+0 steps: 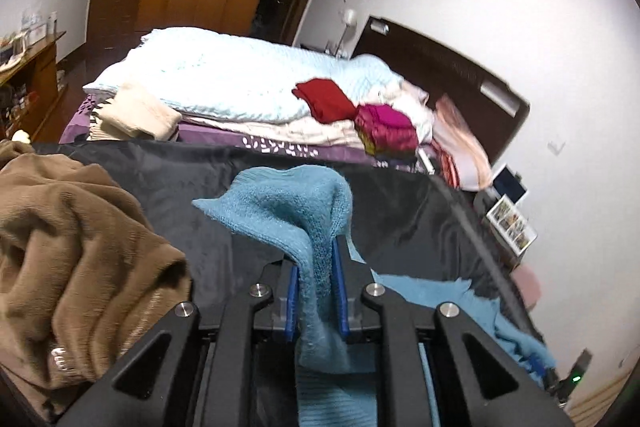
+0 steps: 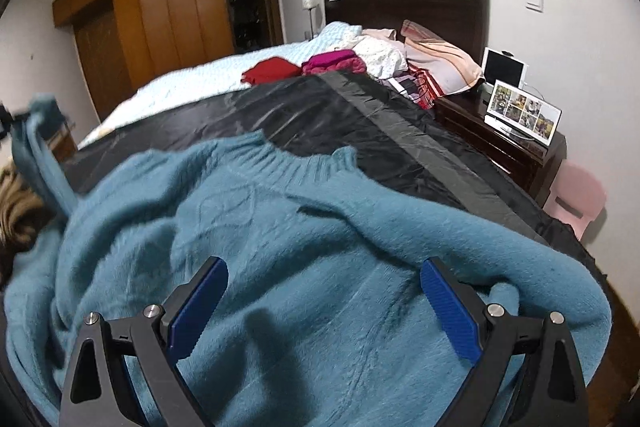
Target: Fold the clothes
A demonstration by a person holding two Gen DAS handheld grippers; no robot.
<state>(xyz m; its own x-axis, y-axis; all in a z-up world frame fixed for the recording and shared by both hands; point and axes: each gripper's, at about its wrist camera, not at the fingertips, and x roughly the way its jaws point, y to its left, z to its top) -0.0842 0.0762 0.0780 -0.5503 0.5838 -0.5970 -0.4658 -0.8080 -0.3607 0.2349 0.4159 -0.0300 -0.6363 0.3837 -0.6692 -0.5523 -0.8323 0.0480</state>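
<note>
A teal knitted sweater (image 2: 320, 267) lies spread across a black sheet (image 2: 360, 131) that covers the near end of a bed, its ribbed collar (image 2: 296, 163) turned toward the headboard (image 2: 404, 7). One part of the sweater, seemingly a sleeve (image 1: 316, 259), is pinched between the blue pads (image 1: 339, 291) of the left gripper (image 1: 316, 297); the jaws are nearly together, clamped on the knit, with a tuft of fabric standing up above the fingertips. In the right wrist view that stretch of knit rises at the far left edge of the frame (image 2: 36, 131), blurred.

The right gripper (image 2: 324, 311) hovers over the body of the sweater with its jaws spread wide, its blue pads (image 2: 452, 315) well apart and nothing between them; whether the fingertips touch the knit cannot be told.

To the left of the sweater a crumpled brown fleece garment (image 1: 80, 267) sits on the same black sheet. Farther up the bed lie a pale blue blanket (image 1: 224, 79), a folded cream garment (image 1: 136, 115), a red garment (image 1: 324, 99) and a magenta one (image 1: 384, 127), with a pink-striped pillow (image 2: 440, 59) against the headboard. Beside the bed a dark wooden nightstand (image 2: 504, 143) carries a photo collage frame (image 2: 520, 115) and a small white-framed screen (image 2: 504, 67). A pink stool (image 2: 576, 195) stands next to the nightstand, and a wooden wardrobe (image 2: 168, 15) fills the far wall.
</note>
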